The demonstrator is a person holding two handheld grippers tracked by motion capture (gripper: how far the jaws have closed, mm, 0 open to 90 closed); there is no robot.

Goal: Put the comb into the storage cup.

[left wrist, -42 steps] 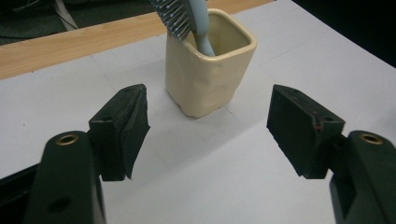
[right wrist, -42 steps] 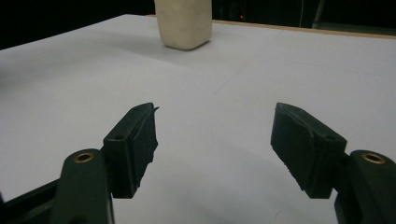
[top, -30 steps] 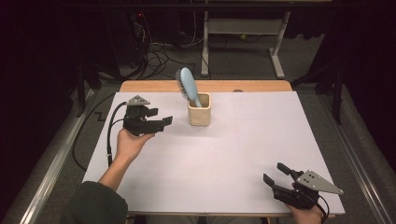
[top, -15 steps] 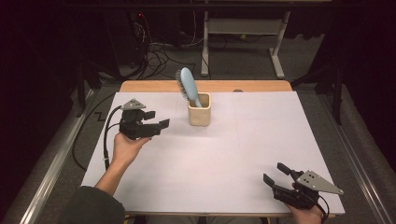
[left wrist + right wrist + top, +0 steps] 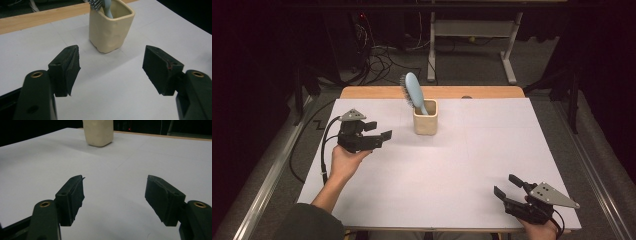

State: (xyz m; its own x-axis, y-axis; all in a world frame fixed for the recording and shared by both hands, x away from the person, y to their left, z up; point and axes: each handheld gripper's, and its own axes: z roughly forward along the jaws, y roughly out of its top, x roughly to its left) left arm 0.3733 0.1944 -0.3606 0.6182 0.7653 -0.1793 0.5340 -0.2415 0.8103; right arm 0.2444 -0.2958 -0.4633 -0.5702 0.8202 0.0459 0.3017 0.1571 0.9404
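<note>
The brush (image 5: 413, 92) stood tilted, handle down, in the cup (image 5: 425, 123) near the far edge of the white surface (image 5: 452, 170). The left tongs (image 5: 378, 131) were spread and empty, near the cup. The right tongs (image 5: 508, 186), also spread, sat at the near corner.

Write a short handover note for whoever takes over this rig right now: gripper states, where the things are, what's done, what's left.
Left gripper: open, nothing between its jaws, held above the table left of the cup, pointing toward it.
Right gripper: open, holding nothing, low at the near right corner of the white table.
Hairbrush: handle down in the beige cup, bristle head leaning left, near the far edge.
Done: nothing gripped yet.
Left: probably close the left gripper on the brush or cup.
</note>
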